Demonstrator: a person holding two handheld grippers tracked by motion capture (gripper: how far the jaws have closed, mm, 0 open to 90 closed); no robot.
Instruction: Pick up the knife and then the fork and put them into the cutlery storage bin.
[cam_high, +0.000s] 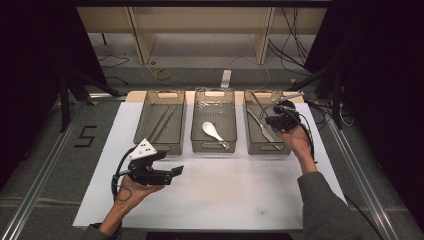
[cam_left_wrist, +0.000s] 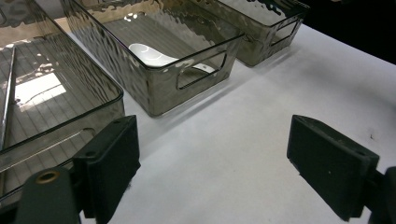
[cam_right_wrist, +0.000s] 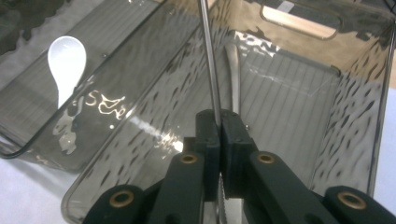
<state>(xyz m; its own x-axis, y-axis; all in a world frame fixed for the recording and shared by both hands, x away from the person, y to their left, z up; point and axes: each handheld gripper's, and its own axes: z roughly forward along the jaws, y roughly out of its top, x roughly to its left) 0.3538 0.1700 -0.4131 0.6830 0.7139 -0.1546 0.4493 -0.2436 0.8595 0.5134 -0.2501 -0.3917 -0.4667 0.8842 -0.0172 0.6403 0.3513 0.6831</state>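
Note:
Three smoked clear bins stand in a row on the white table (cam_high: 225, 195). My right gripper (cam_high: 278, 120) (cam_right_wrist: 219, 119) hangs over the right bin (cam_high: 266, 151) (cam_right_wrist: 369, 140), shut on a thin metal knife (cam_right_wrist: 208, 56) that shows edge-on and points away from the jaws. Another metal knife (cam_high: 264, 131) (cam_right_wrist: 233, 70) lies on that bin's floor. The middle bin (cam_high: 214, 149) (cam_left_wrist: 196, 81) holds a white spoon (cam_high: 212, 131) (cam_left_wrist: 149, 53) (cam_right_wrist: 67, 58). My left gripper (cam_high: 175, 170) (cam_left_wrist: 212, 135) hovers open over the bare table in front of the left bin (cam_high: 161, 148) (cam_left_wrist: 70, 126), with nothing between its fingers.
Thin metal rods (cam_high: 164, 122) (cam_left_wrist: 8, 88) lie in the left bin. Wooden shelving (cam_high: 200, 30) and cables (cam_high: 162, 75) sit on the floor beyond the table. Black stands (cam_high: 65, 95) flank the far corners, and a "5" (cam_high: 85, 136) is marked on the floor at the left.

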